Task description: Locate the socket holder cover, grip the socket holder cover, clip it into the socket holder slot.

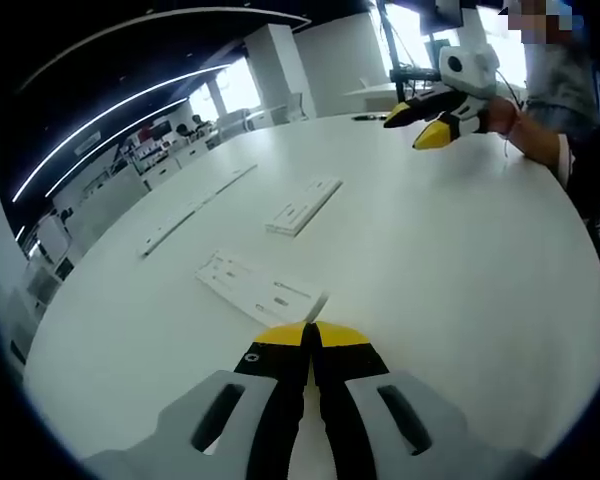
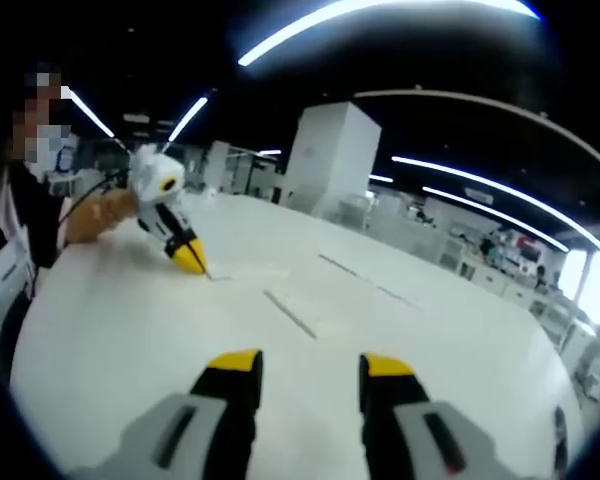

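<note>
A flat white plastic piece [image 1: 263,289] with slots lies on the white table [image 1: 460,270], just ahead of my left gripper [image 1: 308,333]. Its jaws are pressed together, and nothing shows between them. A second, thicker white piece [image 1: 305,205] lies farther off. In the right gripper view the left gripper [image 2: 193,264] points down, its yellow tip at the edge of a flat white piece [image 2: 248,272]. My right gripper [image 2: 310,365] is open and holds nothing, well above the table. It also hangs at the far side of the table [image 1: 408,132], held by a person's hand.
Two long thin white strips [image 1: 195,208] lie end to end toward the table's left side, and appear as strips [image 2: 290,315] in the right gripper view. A person's sleeve [image 1: 580,160] is at the right edge. Office furniture stands beyond the table.
</note>
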The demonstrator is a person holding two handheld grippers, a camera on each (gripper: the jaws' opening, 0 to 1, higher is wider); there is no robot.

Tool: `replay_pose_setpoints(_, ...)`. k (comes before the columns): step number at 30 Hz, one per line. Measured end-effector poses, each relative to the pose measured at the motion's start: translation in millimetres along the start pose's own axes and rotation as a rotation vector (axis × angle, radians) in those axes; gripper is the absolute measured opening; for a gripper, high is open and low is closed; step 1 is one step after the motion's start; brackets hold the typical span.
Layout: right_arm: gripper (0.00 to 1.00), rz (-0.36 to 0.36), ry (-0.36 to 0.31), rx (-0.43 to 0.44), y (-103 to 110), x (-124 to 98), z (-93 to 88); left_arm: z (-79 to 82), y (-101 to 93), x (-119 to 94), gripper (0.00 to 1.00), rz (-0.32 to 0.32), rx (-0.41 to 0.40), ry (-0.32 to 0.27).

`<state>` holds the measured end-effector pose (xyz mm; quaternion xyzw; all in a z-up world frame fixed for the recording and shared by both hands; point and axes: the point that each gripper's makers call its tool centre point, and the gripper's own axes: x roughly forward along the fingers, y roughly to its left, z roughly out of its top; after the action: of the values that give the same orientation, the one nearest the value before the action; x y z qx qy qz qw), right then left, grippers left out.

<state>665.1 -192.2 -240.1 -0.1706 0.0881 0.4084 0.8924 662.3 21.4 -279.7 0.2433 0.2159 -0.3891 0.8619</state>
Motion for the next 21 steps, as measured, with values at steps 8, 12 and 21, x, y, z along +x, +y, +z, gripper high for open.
replay_pose_setpoints(8, 0.40, 0.006, -0.003, 0.011, 0.6, -0.1, 0.2, 0.8, 1.0, 1.3, 0.03, 0.008, 0.004, -0.007)
replay_pose_setpoints(12, 0.40, 0.004, -0.002, 0.013, 0.1, 0.0, -0.4, 1.0, 1.8, 2.0, 0.03, 0.012, 0.004, -0.011)
replay_pose_setpoints(21, 0.40, 0.003, -0.003, 0.012, 0.9, -0.1, 0.2, 1.1, 3.0, 2.6, 0.03, 0.022, 0.008, -0.015)
